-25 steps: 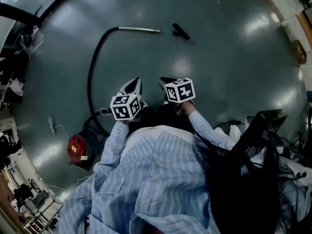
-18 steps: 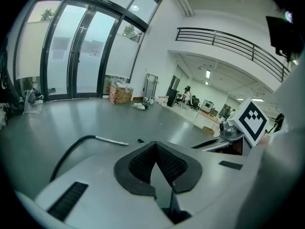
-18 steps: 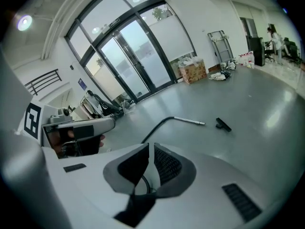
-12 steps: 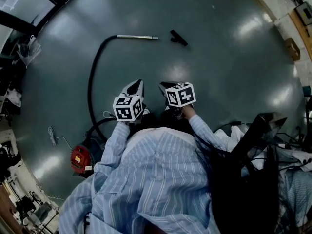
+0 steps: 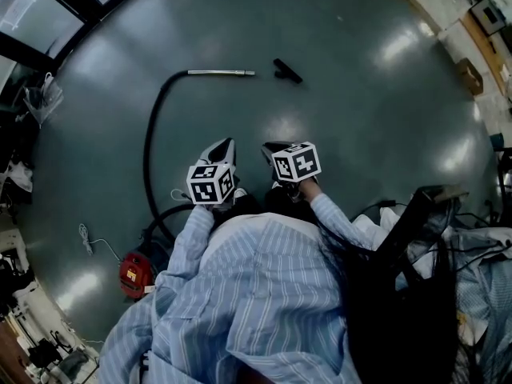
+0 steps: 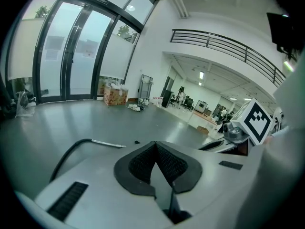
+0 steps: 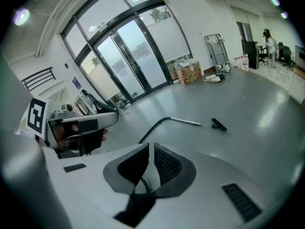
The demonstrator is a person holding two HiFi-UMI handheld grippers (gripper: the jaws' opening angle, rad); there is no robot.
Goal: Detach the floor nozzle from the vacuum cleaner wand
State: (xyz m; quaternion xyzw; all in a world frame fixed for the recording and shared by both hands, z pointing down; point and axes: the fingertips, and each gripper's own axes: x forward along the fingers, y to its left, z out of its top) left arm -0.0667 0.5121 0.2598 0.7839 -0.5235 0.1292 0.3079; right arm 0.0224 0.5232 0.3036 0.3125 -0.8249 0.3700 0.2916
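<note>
A metal vacuum wand (image 5: 222, 73) lies on the grey floor, joined to a black hose (image 5: 150, 134) that curves back to a red vacuum cleaner (image 5: 134, 274). The black floor nozzle (image 5: 287, 70) lies apart from the wand's tip, a short gap between them. Wand (image 7: 186, 121) and nozzle (image 7: 218, 124) also show in the right gripper view, and the wand (image 6: 108, 143) in the left gripper view. My left gripper (image 5: 222, 148) and right gripper (image 5: 270, 150) are held side by side near my body, well short of the wand. Both are shut with nothing between the jaws.
A white cable (image 5: 86, 232) lies on the floor at the left. Dark equipment and cables (image 5: 424, 206) crowd the right side. Glass doors (image 7: 128, 56) and boxes (image 7: 189, 72) stand far off. A wooden block (image 5: 468, 74) sits at the far right.
Both grippers have drifted slightly in the picture while staying shut and side by side. The wand, nozzle and vacuum have shifted in the head view as my head moved.
</note>
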